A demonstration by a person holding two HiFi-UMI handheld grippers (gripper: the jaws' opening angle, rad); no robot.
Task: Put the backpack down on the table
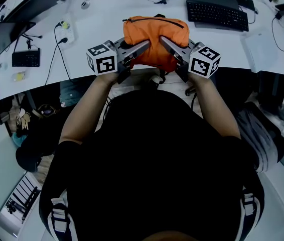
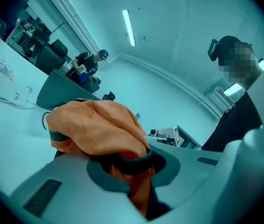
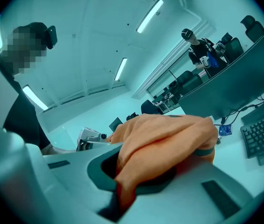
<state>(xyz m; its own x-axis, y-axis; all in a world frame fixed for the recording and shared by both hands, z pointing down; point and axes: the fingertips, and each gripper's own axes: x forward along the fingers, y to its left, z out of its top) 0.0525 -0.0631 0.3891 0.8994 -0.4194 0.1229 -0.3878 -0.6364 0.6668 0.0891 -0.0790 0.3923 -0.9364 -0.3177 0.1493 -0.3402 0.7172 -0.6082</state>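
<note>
I note both hand-held grippers, left [image 1: 143,46] and right [image 1: 165,41], clamped on the orange backpack [image 1: 154,36]; it sits over the tabletop [image 1: 102,14] edge; release remains.

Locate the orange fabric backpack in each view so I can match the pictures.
Head view: top centre, orange fabric backpack between the left gripper and right gripper.
Left gripper view: centre-left, bunched in the shut jaws.
Right gripper view: centre, bunched in the shut jaws.
Shared landmark: person's black top: head view bottom, left gripper view right edge, right gripper view left edge.
</note>
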